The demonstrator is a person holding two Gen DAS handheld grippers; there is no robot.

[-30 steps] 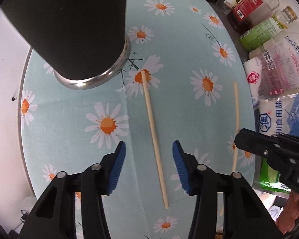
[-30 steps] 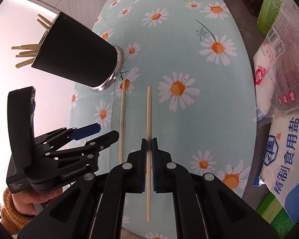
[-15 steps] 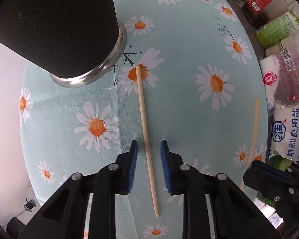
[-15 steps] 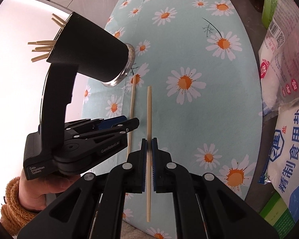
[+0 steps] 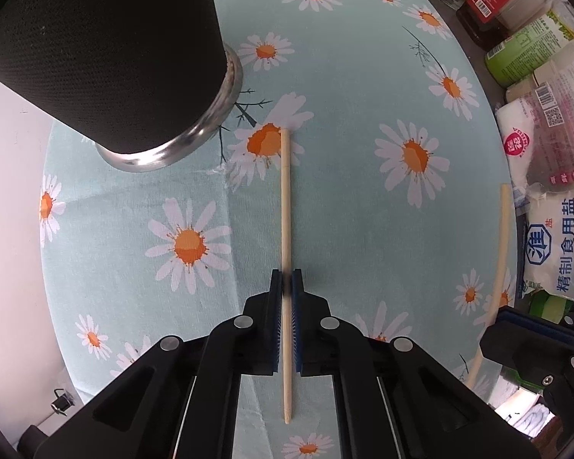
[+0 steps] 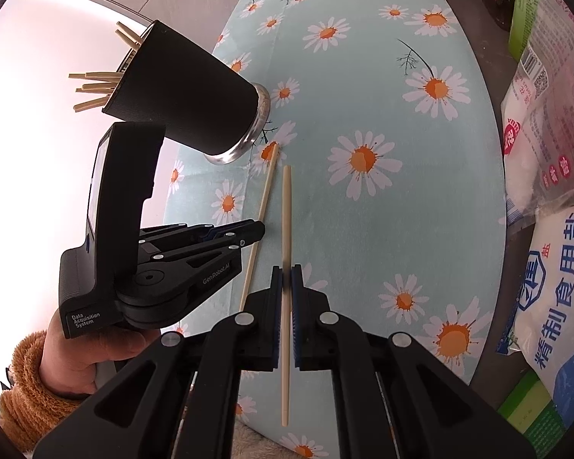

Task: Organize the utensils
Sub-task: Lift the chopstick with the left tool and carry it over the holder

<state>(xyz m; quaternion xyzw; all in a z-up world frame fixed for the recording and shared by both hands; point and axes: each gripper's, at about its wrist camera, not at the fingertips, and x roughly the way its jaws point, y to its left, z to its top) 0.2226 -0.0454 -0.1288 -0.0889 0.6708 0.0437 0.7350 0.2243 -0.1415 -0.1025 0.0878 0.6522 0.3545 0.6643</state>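
Two chopsticks now gripped, one per gripper. Left gripper point(image 5: 286, 287) fingers just closed onto left chopstick point(image 5: 285, 206), lying mid-frame on desk point(image 5: 363, 88). Right gripper point(image 6: 286, 279) clamped on right chopstick point(image 6: 286, 206). Black holder point(image 6: 187, 99) upper left; lifting probably next.

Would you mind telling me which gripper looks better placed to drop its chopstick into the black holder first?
Probably the left gripper: shut on its chopstick, it sits nearer the holder.
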